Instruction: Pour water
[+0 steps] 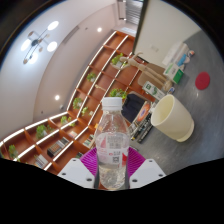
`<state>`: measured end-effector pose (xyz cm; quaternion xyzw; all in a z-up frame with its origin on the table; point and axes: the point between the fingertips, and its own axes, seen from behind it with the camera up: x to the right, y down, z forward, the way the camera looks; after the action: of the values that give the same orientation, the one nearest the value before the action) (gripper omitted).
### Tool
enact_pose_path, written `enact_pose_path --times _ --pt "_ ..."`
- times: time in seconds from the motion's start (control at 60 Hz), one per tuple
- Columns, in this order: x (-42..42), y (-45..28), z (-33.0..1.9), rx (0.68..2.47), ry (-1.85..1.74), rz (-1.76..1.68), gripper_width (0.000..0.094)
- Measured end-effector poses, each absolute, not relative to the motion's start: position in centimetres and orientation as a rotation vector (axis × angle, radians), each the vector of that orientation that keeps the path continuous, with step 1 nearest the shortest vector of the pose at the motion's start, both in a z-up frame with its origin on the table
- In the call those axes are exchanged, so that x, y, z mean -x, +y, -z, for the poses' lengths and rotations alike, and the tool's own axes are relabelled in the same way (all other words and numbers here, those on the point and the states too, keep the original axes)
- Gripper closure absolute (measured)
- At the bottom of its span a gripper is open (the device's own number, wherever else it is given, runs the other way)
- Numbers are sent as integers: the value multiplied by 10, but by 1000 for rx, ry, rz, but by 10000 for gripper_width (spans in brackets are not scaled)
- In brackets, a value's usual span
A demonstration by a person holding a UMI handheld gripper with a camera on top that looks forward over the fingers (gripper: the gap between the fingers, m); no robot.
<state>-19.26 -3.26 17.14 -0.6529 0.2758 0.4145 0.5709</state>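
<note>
A clear plastic water bottle with a white screw cap and a pale printed label (112, 145) stands pinched between the two fingers of the tool (112, 168), whose magenta pads (93, 158) press against its lower body on either side. The whole scene is tilted, so the bottle appears lifted and carried rather than resting on the table. Beyond the fingers and to one side sits a cream-yellow round plastic cup (172, 118), well apart from the bottle; it looks the likely vessel for the water. Farther back runs a wooden shelf with green plants in rows (75, 115).

The white cap seems to be in place, which would block any pour; whether it is sealed cannot be told. To do this step well, the bottle's mouth should be brought over the cup's open rim before tipping, the grip kept firm on the smooth plastic, and the tilt made slowly so the stream lands inside and the light cup is not knocked
</note>
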Motion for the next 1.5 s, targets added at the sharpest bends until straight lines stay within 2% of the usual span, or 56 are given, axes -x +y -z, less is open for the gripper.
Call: enact_pose_path --times 0.217,0.383,0.533,0.717,0.9,1.083,1.267,1.4,1.5 --pt "182 -5 -200 1204 1094 -1403 561" --pt "169 25 -198 1062 1268 -1590 547" --pt "145 35 -206 818 1421 -1757 548" --pt "133 34 -213 744 1455 -1795 547" --pt "143 25 -214 897 1374 -1677 546" --pt "123 11 -230 1327 995 -1103 545" --pt "49 14 -268 1530 576 -495 546" --pt "-24 23 -257 1618 422 -56 538" --pt "-69 23 -232 1695 363 165 538"
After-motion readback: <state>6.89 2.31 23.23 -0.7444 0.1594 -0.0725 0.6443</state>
